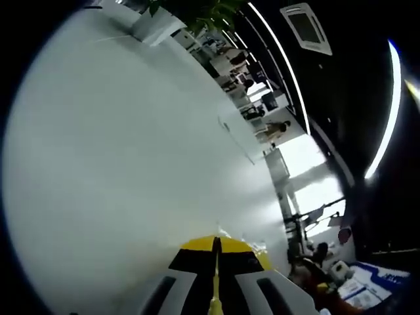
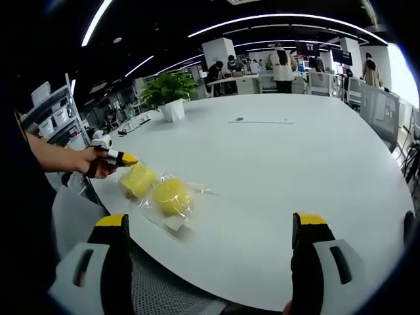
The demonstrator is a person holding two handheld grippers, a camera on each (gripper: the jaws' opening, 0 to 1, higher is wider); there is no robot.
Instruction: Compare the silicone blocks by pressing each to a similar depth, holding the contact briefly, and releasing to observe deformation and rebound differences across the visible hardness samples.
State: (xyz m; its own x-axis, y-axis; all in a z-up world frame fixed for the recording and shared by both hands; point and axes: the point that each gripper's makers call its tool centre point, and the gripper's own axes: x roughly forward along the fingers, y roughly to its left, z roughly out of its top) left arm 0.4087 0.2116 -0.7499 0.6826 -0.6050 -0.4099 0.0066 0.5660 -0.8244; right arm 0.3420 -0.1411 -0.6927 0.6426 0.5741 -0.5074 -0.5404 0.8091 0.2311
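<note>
Two yellow silicone blocks, each in a clear bag, lie side by side near the white table's edge: one (image 2: 138,178) further left, one (image 2: 172,195) nearer me. My right gripper (image 2: 210,226) stands wide open over the table edge, short of the blocks, with nothing between its jaws. A person's hand holds my left gripper (image 2: 123,159) at the left, its yellow tip just beside the left block; whether it touches is unclear. In the left gripper view my left gripper (image 1: 215,243) has its yellow-tipped jaws pressed together over bare table, with nothing seen between them.
The white table (image 2: 275,164) stretches far and right. A potted plant (image 2: 172,98) stands at its far left side, also seen as the plant pot (image 1: 156,26). A mesh chair back (image 2: 72,210) sits below the table edge. Several people and desks are in the background.
</note>
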